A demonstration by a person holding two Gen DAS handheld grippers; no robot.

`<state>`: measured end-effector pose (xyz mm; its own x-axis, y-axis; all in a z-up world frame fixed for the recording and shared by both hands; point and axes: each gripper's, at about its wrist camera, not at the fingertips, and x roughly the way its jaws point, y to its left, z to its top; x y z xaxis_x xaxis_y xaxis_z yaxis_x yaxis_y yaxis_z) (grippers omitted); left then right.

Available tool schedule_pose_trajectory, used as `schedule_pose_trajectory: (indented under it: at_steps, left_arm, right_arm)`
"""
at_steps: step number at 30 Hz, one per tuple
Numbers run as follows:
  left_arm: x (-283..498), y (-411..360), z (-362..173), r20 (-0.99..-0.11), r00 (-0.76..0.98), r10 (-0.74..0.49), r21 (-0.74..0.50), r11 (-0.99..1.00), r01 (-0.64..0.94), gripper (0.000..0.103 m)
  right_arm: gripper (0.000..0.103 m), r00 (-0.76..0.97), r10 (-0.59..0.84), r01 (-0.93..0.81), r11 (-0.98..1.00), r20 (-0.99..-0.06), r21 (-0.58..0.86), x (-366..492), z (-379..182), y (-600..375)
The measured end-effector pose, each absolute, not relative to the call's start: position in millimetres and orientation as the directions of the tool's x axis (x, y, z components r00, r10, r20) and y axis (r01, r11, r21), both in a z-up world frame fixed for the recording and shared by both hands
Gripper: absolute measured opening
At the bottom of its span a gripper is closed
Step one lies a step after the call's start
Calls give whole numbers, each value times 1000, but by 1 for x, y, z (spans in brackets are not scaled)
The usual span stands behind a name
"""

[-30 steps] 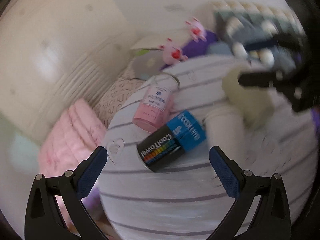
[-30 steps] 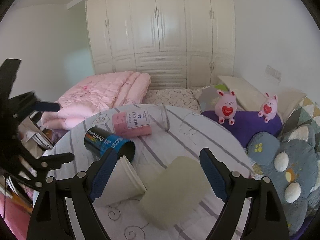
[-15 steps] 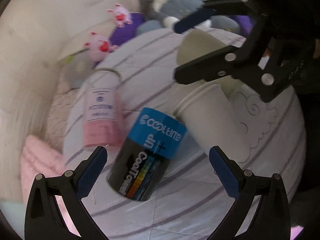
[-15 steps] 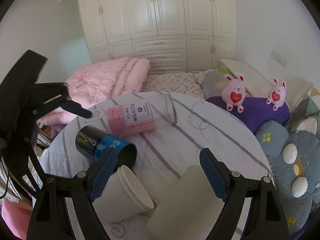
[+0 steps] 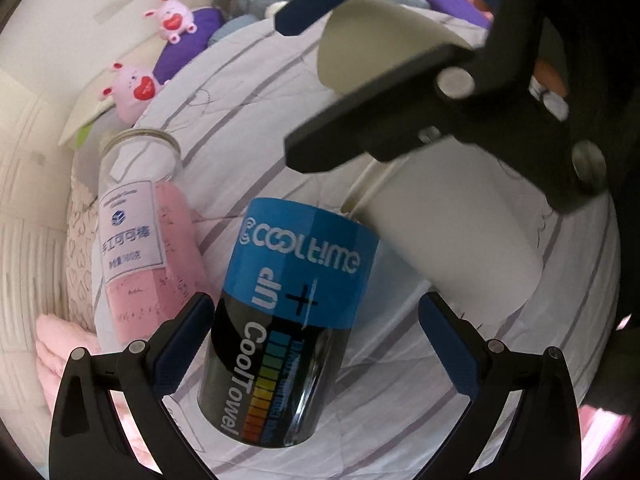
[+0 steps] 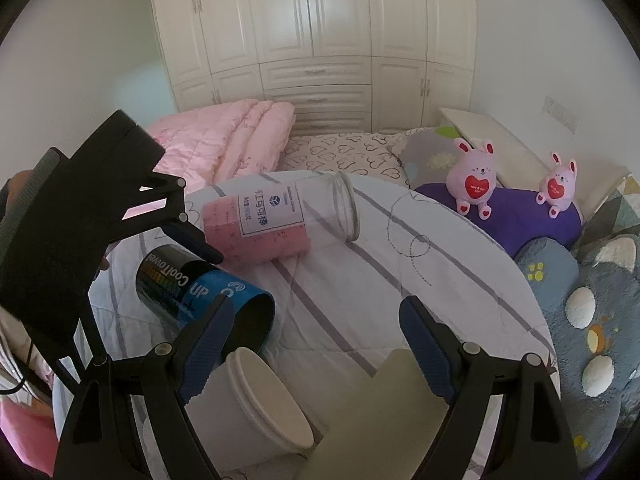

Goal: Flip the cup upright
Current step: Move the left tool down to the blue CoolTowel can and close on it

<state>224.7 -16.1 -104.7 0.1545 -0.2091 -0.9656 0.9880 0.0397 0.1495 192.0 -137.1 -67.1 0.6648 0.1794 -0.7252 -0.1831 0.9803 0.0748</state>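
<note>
A black and blue "CoolTowel" cup [image 5: 288, 316] lies on its side on the round table [image 5: 280, 112]. My left gripper [image 5: 312, 344] is open with its fingers on either side of the cup's base. The cup also shows in the right wrist view [image 6: 200, 292], open end toward the camera. A white paper cup [image 6: 260, 404] lies on its side between the fingers of my open right gripper [image 6: 316, 340]. A pale green cup [image 6: 384, 420] lies beside it. In the left wrist view the white cup [image 5: 452, 232] and the green cup [image 5: 380, 44] sit under the right gripper.
A glass jar with a pink label [image 6: 280, 216] lies on its side behind the black cup. Two pink plush rabbits [image 6: 474, 176] sit on a purple cushion at the right. A pink quilt [image 6: 224, 140] and a white wardrobe [image 6: 320, 40] stand behind the table.
My left gripper has moved in until its fingers straddle the black cup. My right gripper has moved forward and down over the white paper cup.
</note>
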Motion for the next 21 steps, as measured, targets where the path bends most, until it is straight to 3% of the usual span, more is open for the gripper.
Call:
schedule_pose_trajectory:
  at_steps: [9, 10, 13, 21]
  left_arm:
    - [237, -30, -122, -984, 103, -144, 103, 10, 995, 102]
    - [236, -31, -122, -985, 101, -141, 100, 13, 995, 101]
    - [239, -36, -123, -986, 98, -131, 93, 46, 995, 84]
    - [240, -28, -116, -988, 113, -109, 92, 184, 979, 83]
  right_arm:
    - [86, 667, 181, -168, 982, -722, 92, 196, -70, -143]
    - [86, 668, 183, -168, 981, -721, 93, 196, -70, -144]
    - [86, 677, 185, -166, 981, -713, 98, 196, -69, -147]
    - [86, 687, 189, -168, 981, -702, 100, 193, -64, -149]
